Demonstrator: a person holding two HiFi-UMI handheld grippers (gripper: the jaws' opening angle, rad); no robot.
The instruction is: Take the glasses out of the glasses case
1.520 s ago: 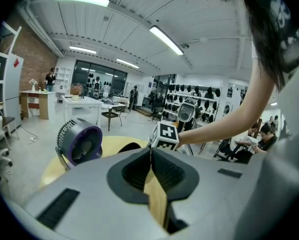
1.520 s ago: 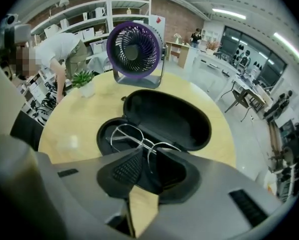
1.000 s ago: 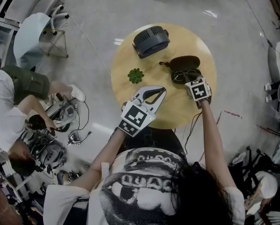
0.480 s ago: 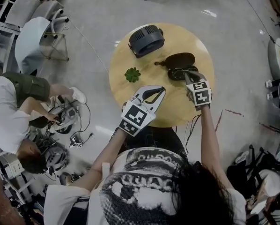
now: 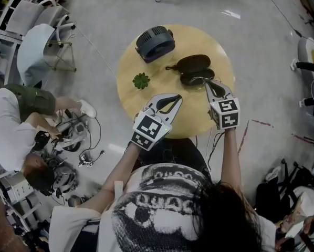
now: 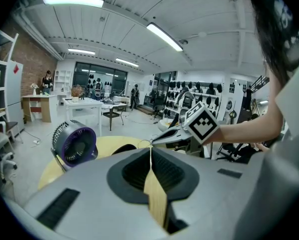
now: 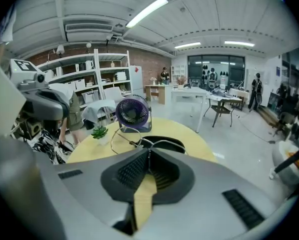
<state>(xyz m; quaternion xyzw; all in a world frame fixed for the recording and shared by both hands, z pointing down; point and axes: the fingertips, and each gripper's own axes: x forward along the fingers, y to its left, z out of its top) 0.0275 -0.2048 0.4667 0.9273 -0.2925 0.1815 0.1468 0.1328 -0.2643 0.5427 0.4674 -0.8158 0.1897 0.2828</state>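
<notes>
A dark glasses case (image 5: 191, 63) lies open on the round wooden table (image 5: 162, 83); in the right gripper view the case (image 7: 165, 143) shows just past the jaws. My right gripper (image 5: 207, 83) hangs over its near half, shut on thin wire-rimmed glasses (image 7: 123, 135) that dangle from the jaw tips (image 7: 148, 149) above the case. From the head view the glasses (image 5: 200, 79) are only faint lines. My left gripper (image 5: 178, 96) is shut and empty over the table's near middle, left of the case; its own view shows jaws (image 6: 150, 148) pressed together.
A dark desk fan (image 5: 154, 43) stands at the table's far left, and a small green plant (image 5: 141, 80) sits near the left edge. A person (image 5: 20, 125) crouches on the floor at left among cables. Chairs (image 5: 39, 41) stand beyond.
My right gripper has risen from the case's near half, bringing the glasses up with it. The left gripper has drifted slightly.
</notes>
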